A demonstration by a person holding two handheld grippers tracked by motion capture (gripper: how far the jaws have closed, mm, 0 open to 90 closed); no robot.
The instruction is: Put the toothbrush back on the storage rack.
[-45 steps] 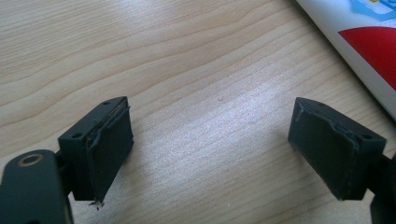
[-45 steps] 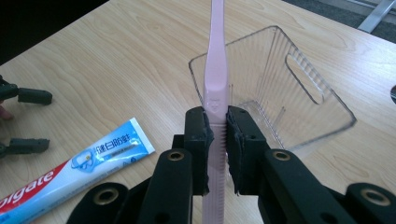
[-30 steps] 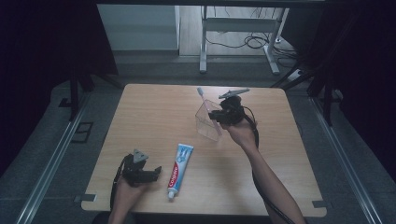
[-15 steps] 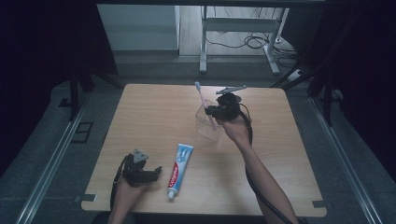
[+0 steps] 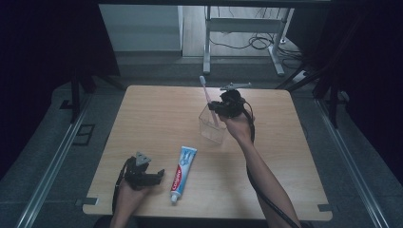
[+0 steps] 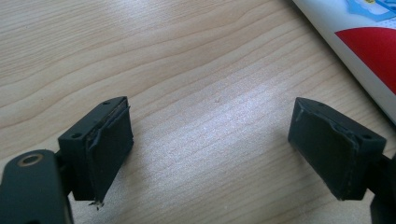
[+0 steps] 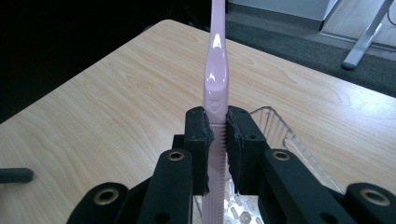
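Right now my right claw (image 7: 218, 140) pinches the pink toothbrush (image 7: 217, 79) above the clear cup (image 5: 212, 124); a tilt toward 12 o'clock could tip it. My left claw (image 6: 210, 154) gapes empty.

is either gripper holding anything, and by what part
The right gripper clamps the pink toothbrush on its handle, over the clear cup. The left gripper is open, holding nothing.
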